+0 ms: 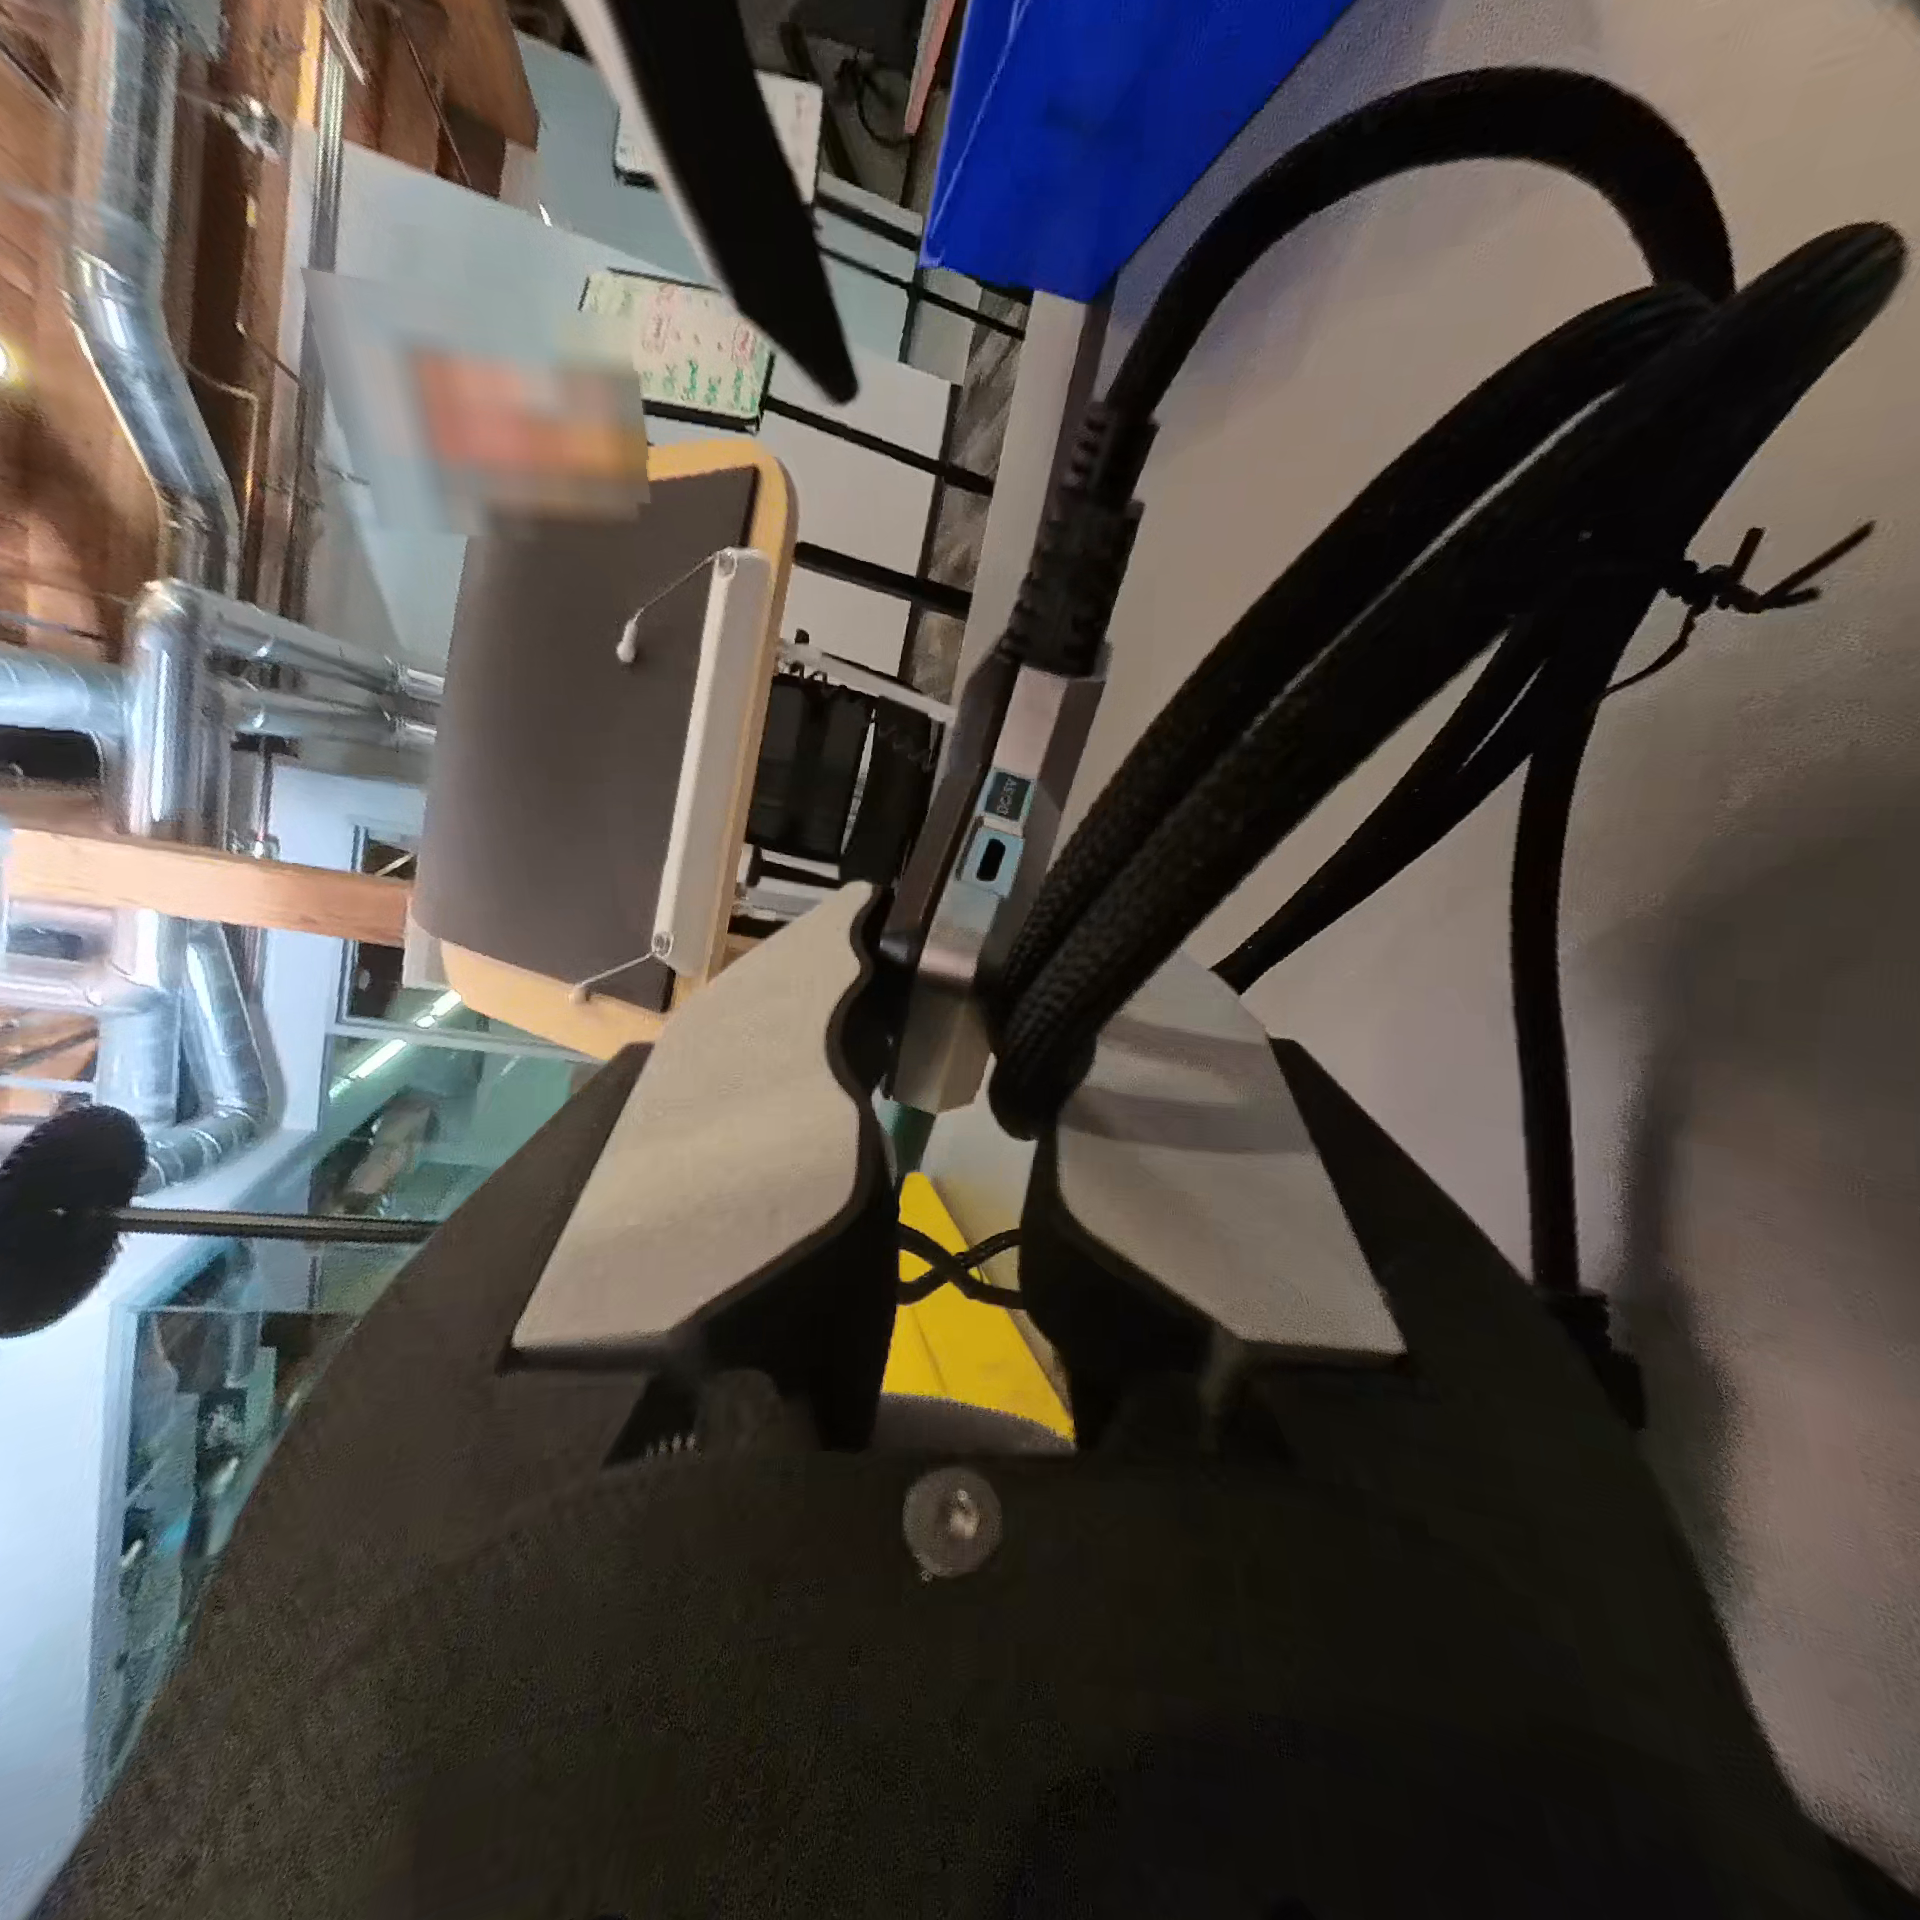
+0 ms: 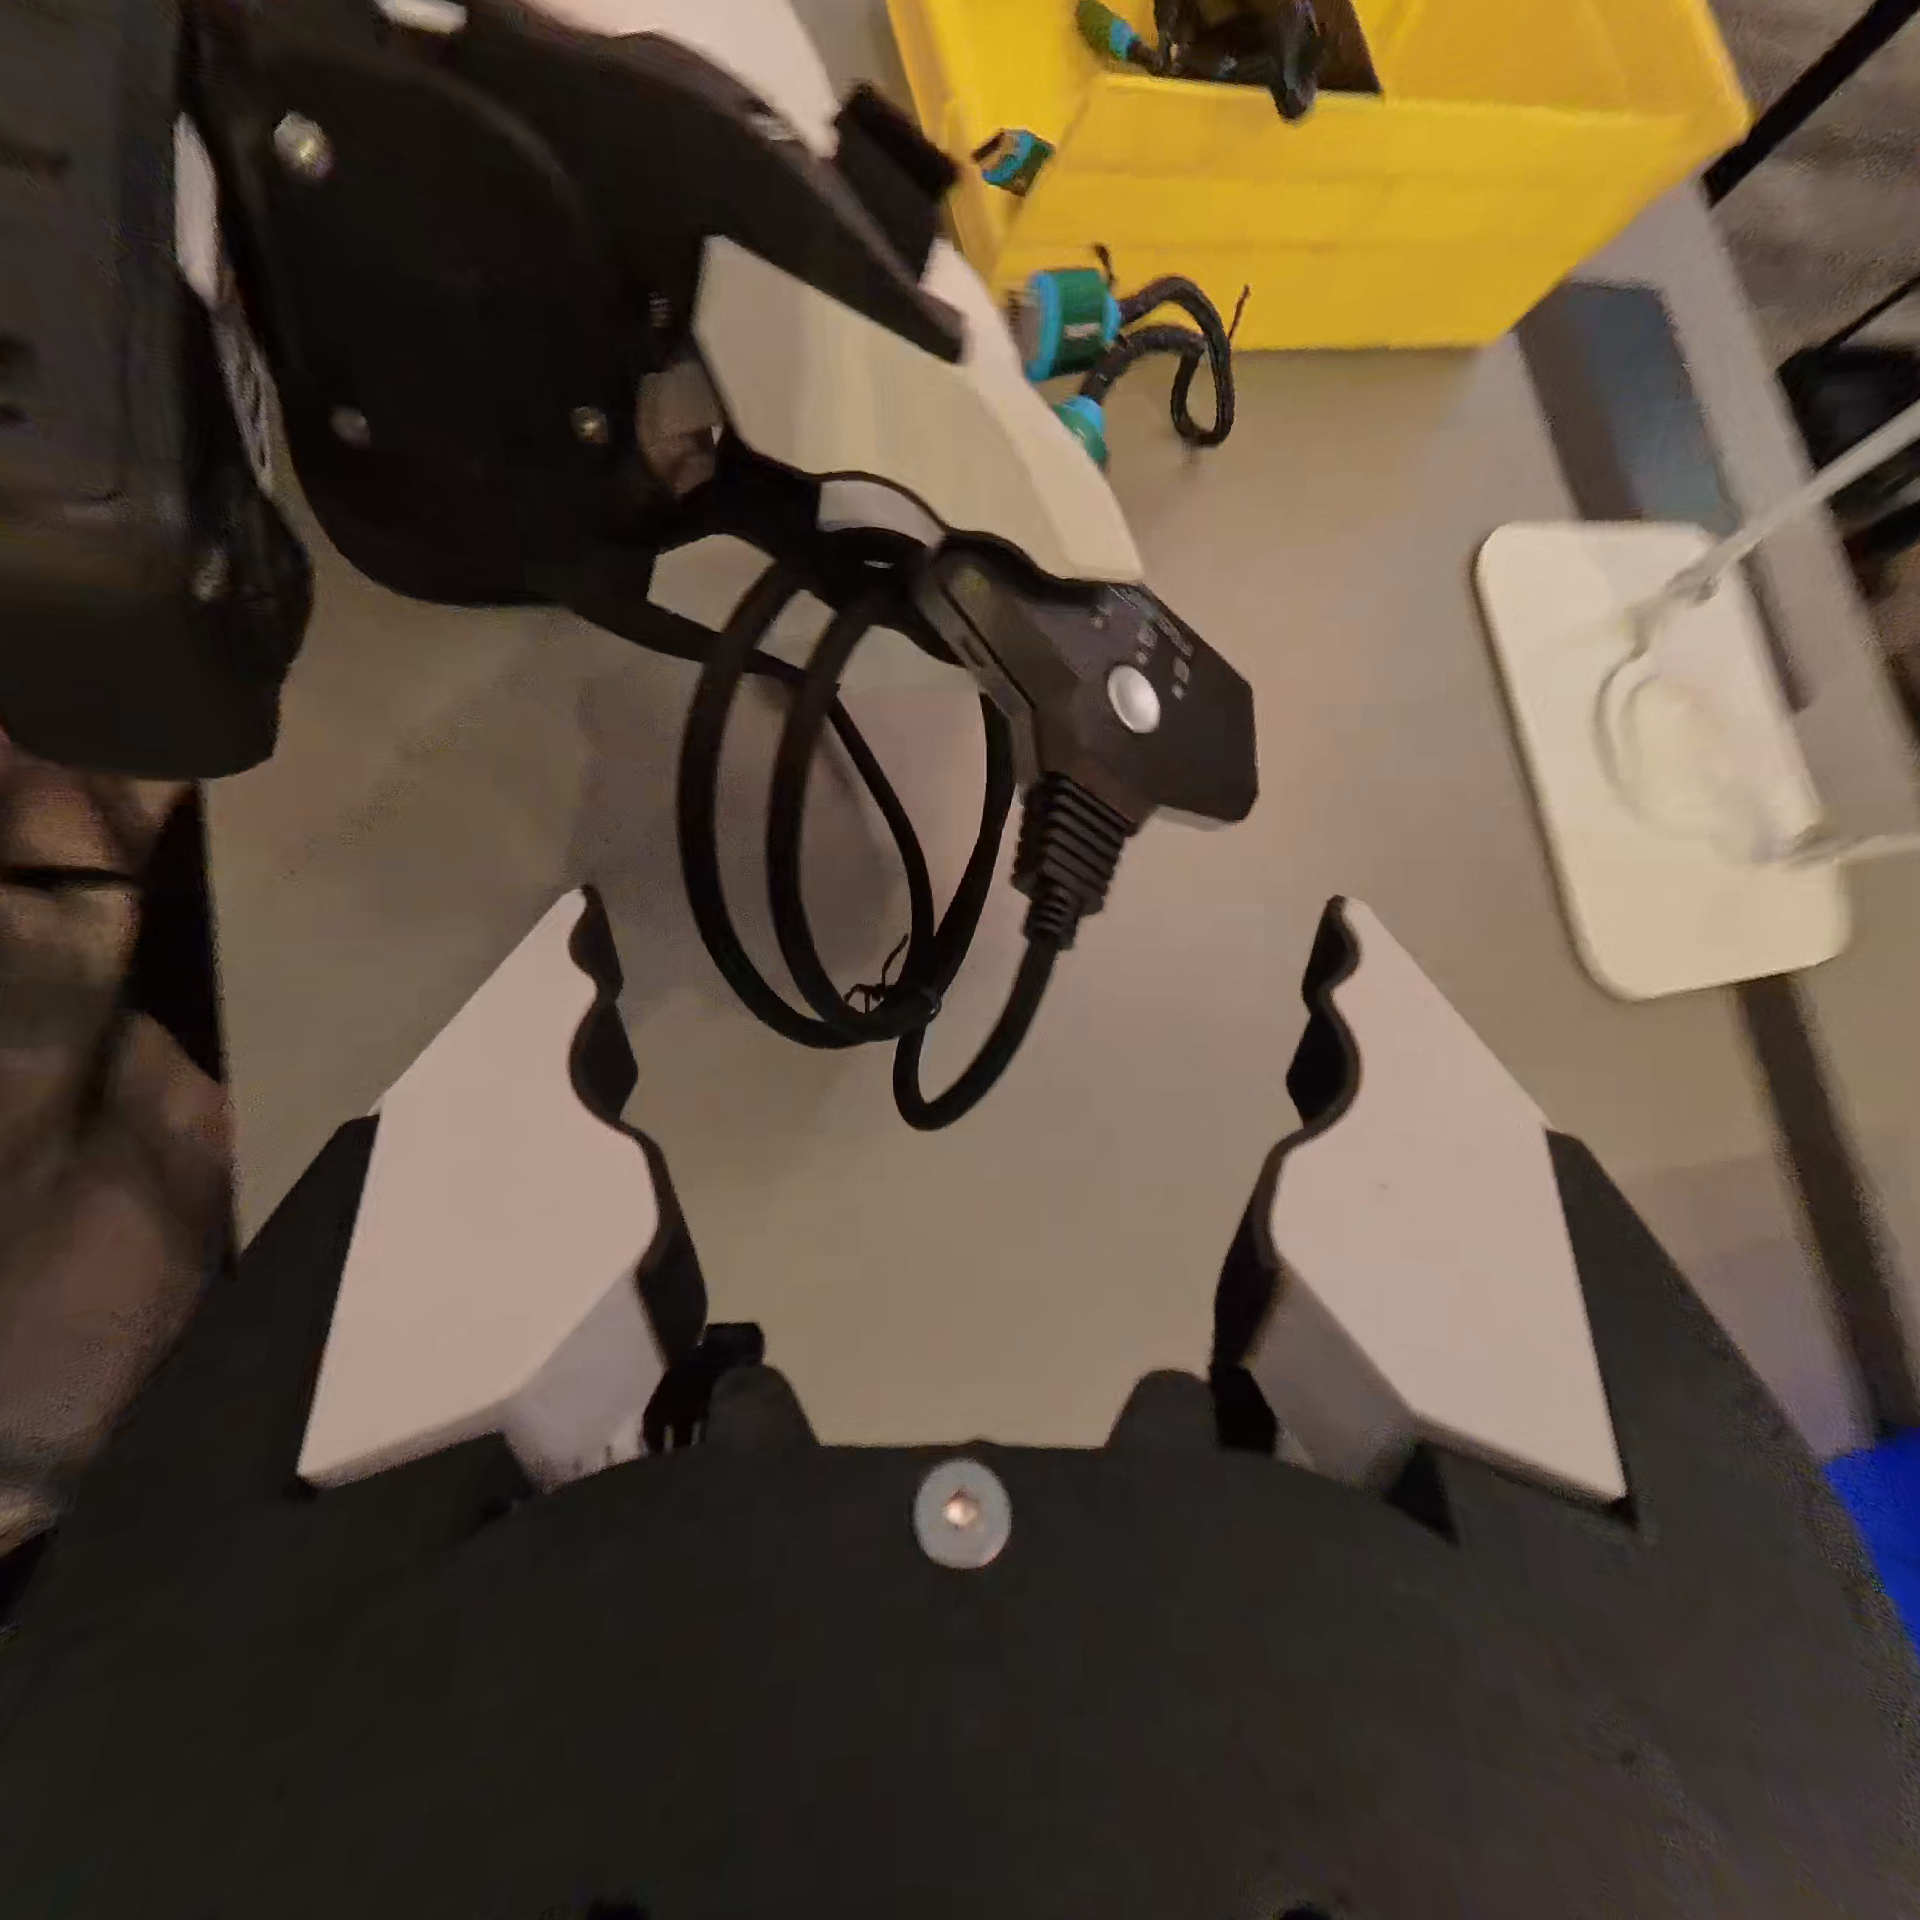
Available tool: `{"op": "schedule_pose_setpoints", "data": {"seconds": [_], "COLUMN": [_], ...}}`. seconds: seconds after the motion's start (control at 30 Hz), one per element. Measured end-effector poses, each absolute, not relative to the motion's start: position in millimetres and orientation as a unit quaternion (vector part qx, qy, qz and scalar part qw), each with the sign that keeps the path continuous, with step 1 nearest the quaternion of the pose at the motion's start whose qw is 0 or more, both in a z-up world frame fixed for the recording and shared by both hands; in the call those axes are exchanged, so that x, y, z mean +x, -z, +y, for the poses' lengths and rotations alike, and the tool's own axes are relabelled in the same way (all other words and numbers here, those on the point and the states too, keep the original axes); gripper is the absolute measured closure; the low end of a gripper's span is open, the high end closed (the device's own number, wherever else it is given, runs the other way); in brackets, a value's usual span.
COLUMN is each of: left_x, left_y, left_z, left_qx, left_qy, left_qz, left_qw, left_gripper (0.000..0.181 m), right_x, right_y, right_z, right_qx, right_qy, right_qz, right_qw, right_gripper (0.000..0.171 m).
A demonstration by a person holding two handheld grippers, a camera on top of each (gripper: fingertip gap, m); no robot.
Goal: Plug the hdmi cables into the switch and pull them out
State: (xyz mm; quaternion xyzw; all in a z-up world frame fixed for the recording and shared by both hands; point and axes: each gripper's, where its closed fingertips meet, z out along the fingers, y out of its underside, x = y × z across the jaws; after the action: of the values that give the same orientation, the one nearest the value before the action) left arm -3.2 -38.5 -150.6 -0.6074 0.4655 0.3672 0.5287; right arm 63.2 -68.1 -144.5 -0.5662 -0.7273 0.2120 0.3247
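Your left tongs (image 1: pixel 940 1023) are closed on the HDMI switch (image 1: pixel 992 821), a small black-and-silver box held up off the desk (image 2: pixel 1351 675). The left wrist view shows it edge-on, with a small port on its narrow side and its coiled black cable (image 1: pixel 1455 644) pressed against the right-hand finger; from this angle the room behind appears turned on its side.

The right wrist view gives you what that one cannot: the switch's (image 2: pixel 1122 707) flat top with a round silver button, the left tongs (image 2: pixel 997 582) gripping one end of it, and its tied cable loop (image 2: pixel 831 810) hanging free below.

Your right tongs (image 2: pixel 961 1039) are spread wide and hold nothing, hovering just under the switch. Beyond it, teal-ended HDMI cables (image 2: pixel 1081 322) lie on the desk against a yellow bin (image 2: pixel 1351 208), with more inside. A white stand base (image 2: pixel 1662 769) sits to the right.
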Motion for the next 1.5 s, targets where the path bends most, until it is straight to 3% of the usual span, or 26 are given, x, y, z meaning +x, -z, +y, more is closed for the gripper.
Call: {"op": "schedule_pose_setpoints", "data": {"seconds": [0.07,0.17,0.2,0.4,0.6,0.8,1.13,1.37,1.5], "left_x": [-5.5,-2.4,-0.2,2.9,5.5,6.0,18.0,33.0,57.2], "left_y": [148.5,143.0,141.8,141.2,134.1,110.0,81.0,46.2,66.9], "left_z": [-38.2,-41.8,-44.0,-51.2,-49.9,-50.0,-62.0,-84.4,-98.8], "left_qx": [-0.629,-0.649,-0.654,-0.655,-0.647,-0.63,-0.612,-0.579,-0.593], "left_qy": [-0.349,-0.318,-0.307,-0.311,-0.315,-0.332,-0.302,-0.252,-0.18], "left_qz": [0.455,0.444,0.446,0.453,0.457,0.436,0.425,0.423,0.482], "left_qw": [0.525,0.529,0.529,0.519,0.522,0.55,0.594,0.65,0.62], "left_gripper": [0.156,0.156,0.157,0.16,0.158,0.137,0.121,0.136,0.145], "right_x": [53.0,33.3,29.1,13.9,16.2,16.6,33.5,53.4,70.1], "right_y": [149.8,168.4,174.8,154.6,148.2,139.3,126.3,123.1,112.8], "right_z": [-77.8,-70.6,-65.8,-34.9,-32.7,-35.8,-16.5,7.0,23.8], "right_qx": [-0.536,-0.518,-0.51,-0.511,-0.513,-0.55,-0.584,-0.61,-0.628], "right_qy": [-0.162,-0.071,-0.04,0.001,-0.025,-0.123,-0.178,-0.177,-0.189], "right_qz": [-0.759,-0.778,-0.783,-0.728,-0.719,-0.686,-0.638,-0.606,-0.57], "right_qw": [0.332,0.348,0.353,0.457,0.468,0.46,0.469,0.479,0.495], "right_gripper": [0.036,0.044,0.052,0.141,0.143,0.148,0.149,0.149,0.149]}}
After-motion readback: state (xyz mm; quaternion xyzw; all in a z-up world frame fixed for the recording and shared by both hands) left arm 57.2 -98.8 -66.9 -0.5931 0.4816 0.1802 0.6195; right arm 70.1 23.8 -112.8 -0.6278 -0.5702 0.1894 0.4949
